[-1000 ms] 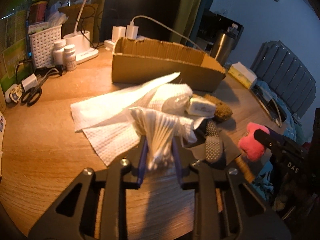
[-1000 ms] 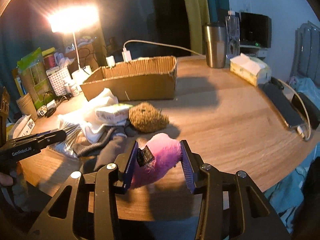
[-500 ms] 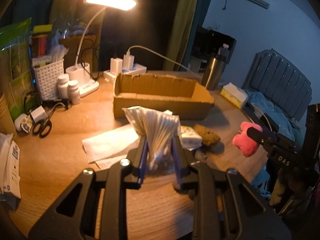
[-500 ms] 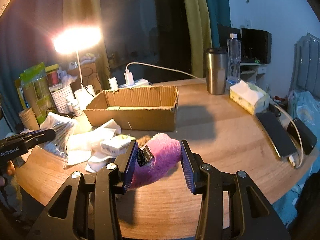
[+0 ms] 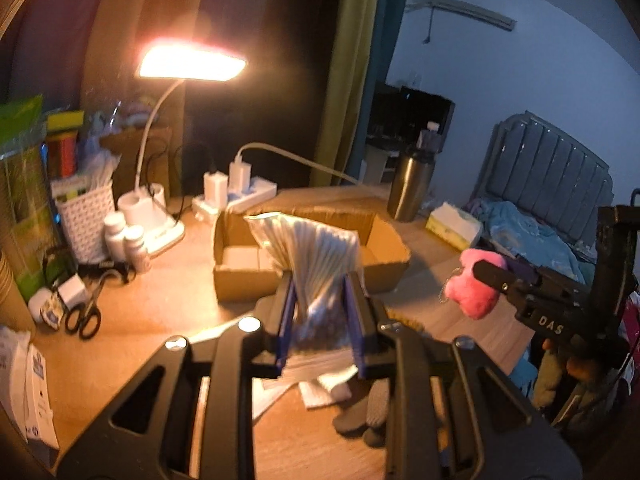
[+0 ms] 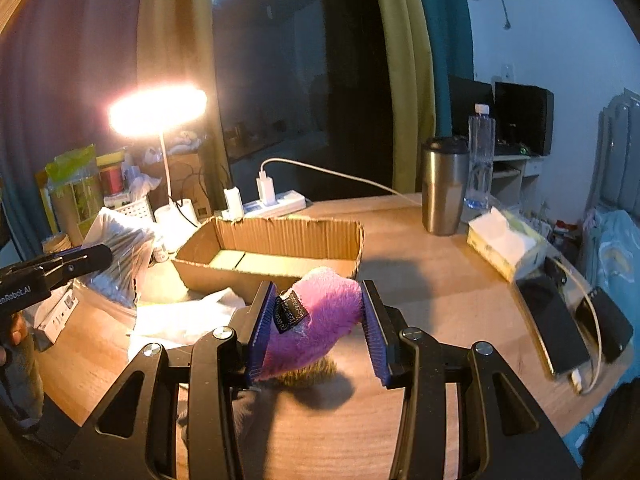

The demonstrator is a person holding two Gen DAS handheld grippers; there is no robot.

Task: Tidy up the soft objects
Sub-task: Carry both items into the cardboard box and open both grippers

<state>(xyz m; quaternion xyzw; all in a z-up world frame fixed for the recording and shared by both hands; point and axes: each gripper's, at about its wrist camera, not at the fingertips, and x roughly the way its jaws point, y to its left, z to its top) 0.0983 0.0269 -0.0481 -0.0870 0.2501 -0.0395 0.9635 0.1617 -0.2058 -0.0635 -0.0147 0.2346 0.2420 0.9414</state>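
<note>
Fingers of the left gripper (image 5: 320, 316) are pinched narrow on a clear bag of cotton swabs (image 5: 316, 256), which fans out above them. Fingers of the right gripper (image 6: 318, 328) stand a bit wider and squeeze a fluffy pink plush toy (image 6: 320, 316) with a small black tag. Both things hang in the air above the table (image 6: 440, 280), clear of the pile below.

Under the grippers lie white paper towels (image 6: 188, 316), a brown scrubby ball (image 6: 316, 372) and a dark glove (image 5: 362, 412). These soft things are not put away yet.

Just behind them sits the open cardboard box (image 6: 280, 240). It looks nearly empty inside.

I think this is the carrying step: two soft things are picked up and on their way to the box. Next, each hand should go forward until it is over the box, dip inside its walls, then open its fingers. The swab bag is floppy, so let it go low down.
</note>
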